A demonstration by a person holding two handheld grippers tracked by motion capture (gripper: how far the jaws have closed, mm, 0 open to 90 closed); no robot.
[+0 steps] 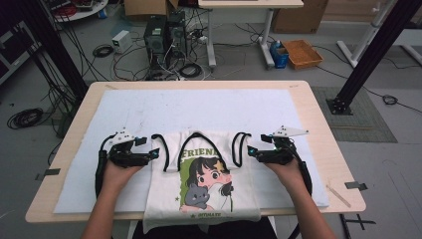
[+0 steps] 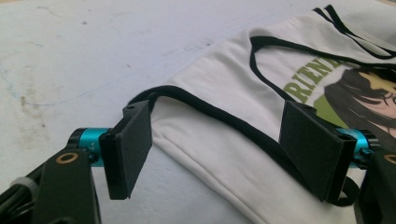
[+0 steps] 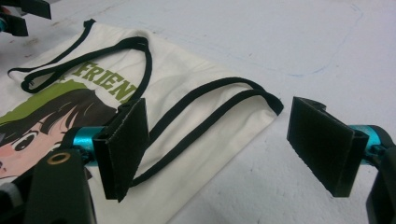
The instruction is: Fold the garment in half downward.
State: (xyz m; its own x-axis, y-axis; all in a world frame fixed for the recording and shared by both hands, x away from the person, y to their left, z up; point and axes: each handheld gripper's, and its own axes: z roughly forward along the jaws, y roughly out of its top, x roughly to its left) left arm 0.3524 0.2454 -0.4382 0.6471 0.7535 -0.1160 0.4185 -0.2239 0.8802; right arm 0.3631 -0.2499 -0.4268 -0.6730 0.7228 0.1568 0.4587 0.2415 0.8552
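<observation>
A white sleeveless top (image 1: 204, 194) with black trim and a cartoon print lies flat on the white mat, its hem hanging over the near table edge. My left gripper (image 1: 155, 154) is open at the top's left shoulder strap; in the left gripper view the strap (image 2: 210, 116) runs between the two pads (image 2: 128, 147) without being clamped. My right gripper (image 1: 250, 151) is open at the right shoulder strap (image 3: 224, 100); its left pad (image 3: 123, 144) rests over the fabric, and its right pad is over bare mat.
A white mat (image 1: 199, 107) covers most of the wooden table (image 1: 318, 124). Behind the table, on the floor, are computer towers (image 1: 164, 35), cables, an orange tray (image 1: 302, 53) and black frame posts (image 1: 370, 55).
</observation>
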